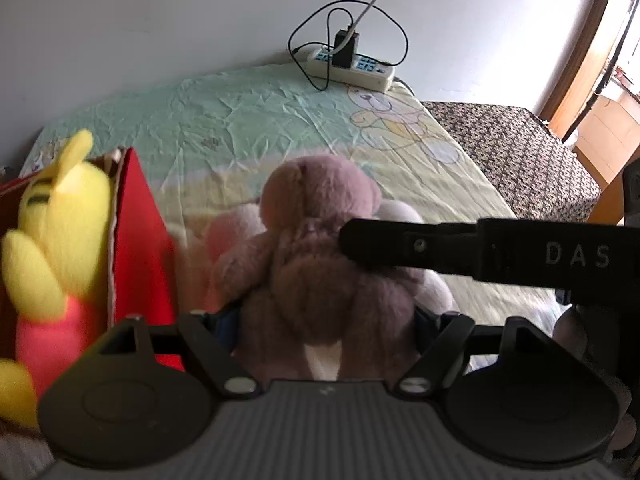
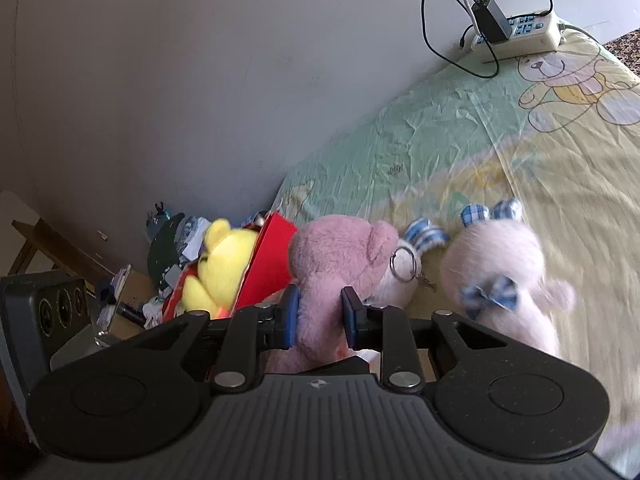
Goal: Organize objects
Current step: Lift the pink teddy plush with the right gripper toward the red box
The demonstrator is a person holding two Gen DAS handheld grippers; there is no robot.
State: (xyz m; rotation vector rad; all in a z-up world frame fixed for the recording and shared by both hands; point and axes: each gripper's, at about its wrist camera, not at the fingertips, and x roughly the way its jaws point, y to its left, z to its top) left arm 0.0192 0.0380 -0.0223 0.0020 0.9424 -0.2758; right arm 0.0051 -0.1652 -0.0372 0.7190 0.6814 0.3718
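Observation:
A mauve plush bear [image 1: 320,248] sits on the bed sheet, and both grippers are closed around it. My left gripper [image 1: 326,324] squeezes its lower body. My right gripper [image 2: 320,316] pinches it between blue pads [image 2: 290,316], and it shows there as a pink bear [image 2: 340,256]. A yellow plush [image 1: 60,220] sits in a red box [image 1: 140,232] to the left. It also shows in the right wrist view [image 2: 224,264], in the box [image 2: 272,256]. A pale plush with blue checked bows [image 2: 504,276] lies to the right.
A white power strip [image 1: 352,64] with a black charger and cables lies at the bed's far edge by the wall. A patterned dark mattress [image 1: 512,152] adjoins on the right. Clutter and a wooden stand [image 2: 132,280] sit left of the bed.

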